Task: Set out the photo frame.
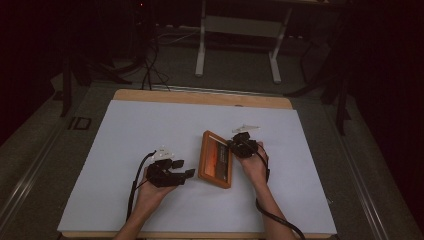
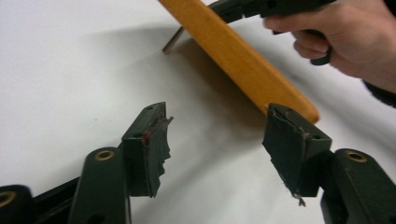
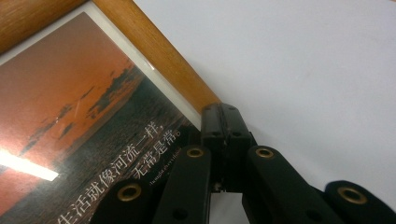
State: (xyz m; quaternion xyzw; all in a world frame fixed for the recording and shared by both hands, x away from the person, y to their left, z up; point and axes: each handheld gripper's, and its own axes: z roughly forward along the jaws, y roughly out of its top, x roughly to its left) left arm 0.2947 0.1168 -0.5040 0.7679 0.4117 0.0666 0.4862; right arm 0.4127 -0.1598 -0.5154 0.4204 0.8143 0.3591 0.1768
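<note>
Right gripper view: right gripper (image 3: pixel 223 122) jaws pressed together, clamped on the wooden edge of the picture frame (image 3: pixel 159 60), sunset print with white characters just left of the jaws. Left gripper (image 2: pixel 217 149) jaws spread wide, holding nothing, frame's wooden side just beyond the right jaw, over the white sheet (image 2: pixel 70 70).

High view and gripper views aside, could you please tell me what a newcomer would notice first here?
The wooden picture frame with an orange sunset print stands out at the middle of the white table cover, one edge raised off it. The right gripper has its jaws closed on the frame's rim, while the left gripper waits open beside it, empty.
</note>
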